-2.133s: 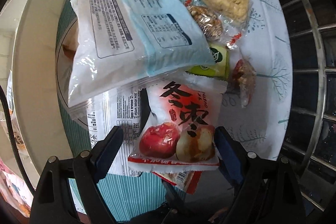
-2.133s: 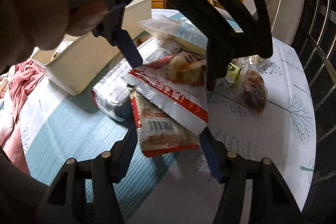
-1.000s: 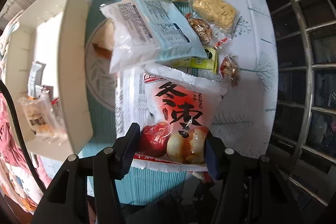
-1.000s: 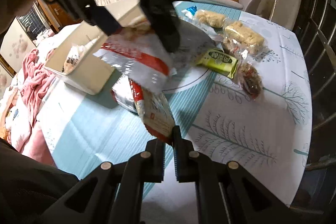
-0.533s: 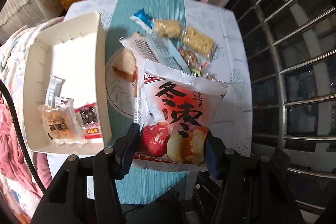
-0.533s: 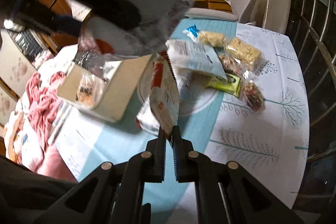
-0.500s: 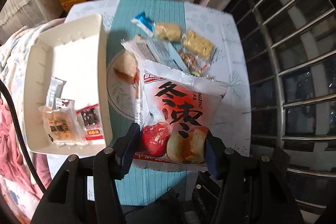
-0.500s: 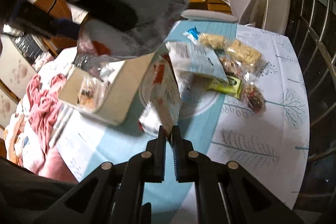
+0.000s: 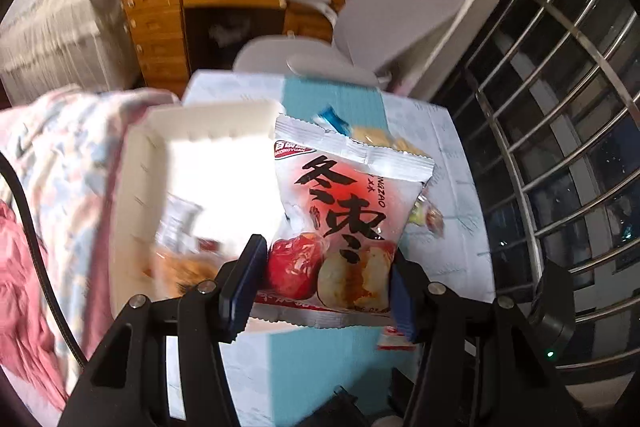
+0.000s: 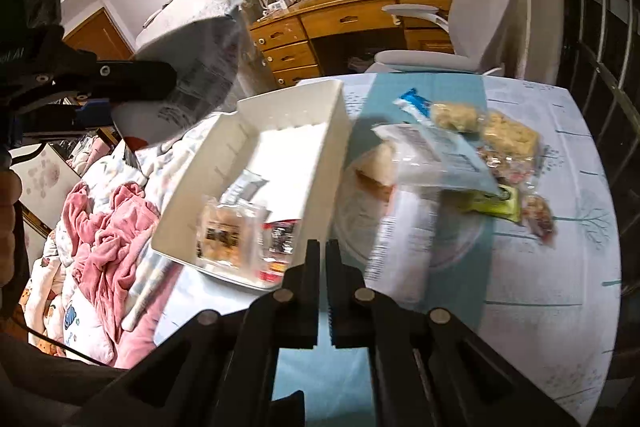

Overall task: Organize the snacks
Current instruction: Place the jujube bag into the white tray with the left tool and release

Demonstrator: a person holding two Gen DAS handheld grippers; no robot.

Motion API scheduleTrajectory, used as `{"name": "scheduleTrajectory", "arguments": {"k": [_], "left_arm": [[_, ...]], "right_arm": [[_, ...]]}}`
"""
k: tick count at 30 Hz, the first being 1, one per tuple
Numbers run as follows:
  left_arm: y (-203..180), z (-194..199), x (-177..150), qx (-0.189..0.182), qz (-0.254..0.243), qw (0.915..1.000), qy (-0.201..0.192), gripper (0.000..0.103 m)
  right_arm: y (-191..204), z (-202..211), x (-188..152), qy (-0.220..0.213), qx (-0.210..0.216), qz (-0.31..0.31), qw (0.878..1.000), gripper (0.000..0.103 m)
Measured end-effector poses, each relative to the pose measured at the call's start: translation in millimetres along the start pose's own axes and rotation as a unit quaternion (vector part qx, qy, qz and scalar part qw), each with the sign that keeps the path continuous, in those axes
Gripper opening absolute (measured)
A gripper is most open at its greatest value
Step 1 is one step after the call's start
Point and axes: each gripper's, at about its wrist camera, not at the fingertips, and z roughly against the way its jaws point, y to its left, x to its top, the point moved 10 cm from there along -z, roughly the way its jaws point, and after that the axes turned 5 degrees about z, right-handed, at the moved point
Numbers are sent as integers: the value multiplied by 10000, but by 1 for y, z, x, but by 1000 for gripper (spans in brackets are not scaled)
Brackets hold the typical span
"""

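Note:
My left gripper (image 9: 326,277) is shut on a red-and-white jujube snack bag (image 9: 348,211) and holds it high above the table, to the right of the white bin (image 9: 152,155). The same bag (image 10: 192,67) shows at upper left in the right wrist view. My right gripper (image 10: 323,259) is shut, with nothing visible between its fingers, near the white bin's (image 10: 324,147) front corner. The bin holds a few small packets (image 10: 228,231). A long white bag (image 10: 404,227), a light blue bag (image 10: 436,155) and several small snacks (image 10: 508,135) lie on the table.
A pink blanket (image 10: 108,227) lies left of the bin. A grey chair (image 10: 480,7) and a wooden desk (image 10: 340,19) stand behind the table. A metal window grille (image 9: 560,147) runs along the right side. A round plate (image 10: 360,219) lies under the snacks.
My left gripper has lifted the jujube bag higher and tilted up toward the room. The red packet seen in my right gripper half a second ago is out of sight now.

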Motion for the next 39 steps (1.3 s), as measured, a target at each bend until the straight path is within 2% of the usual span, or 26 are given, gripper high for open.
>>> {"name": "scheduleTrajectory", "arguments": {"k": [5,11,17,20,22,23,24,34,39], "left_arm": [[49,14,6,86,-80,9996,-242,55],[102,14,11,172,-166,9994,-258,56],[138,8,16,187,-225,9993,-213,56],[144,4,16,162,-244,9995,-140,57],[148,0,16,128,-291,9994,-100,67],[146,0,16,120,-305,9994,-96,76],[146,-1,17,105,-325,9994,-93,80],[127,-10,6,5,-500,9986,185,81],[111,-14,-1,-31,-561,9981,270,82]], "right_arm": [[36,-18,8,4,95,-6,10000,3],[72,-43,14,11,194,-181,9996,3],[93,-63,15,105,228,-344,9991,3],[100,-70,13,140,218,-417,9988,3],[102,-73,12,159,192,-463,9986,3],[102,-73,12,165,186,-480,9985,3],[103,-74,11,171,174,-505,9984,3],[92,-68,4,270,-7,-657,9975,5],[83,-60,-2,339,-70,-653,9973,21]]}}
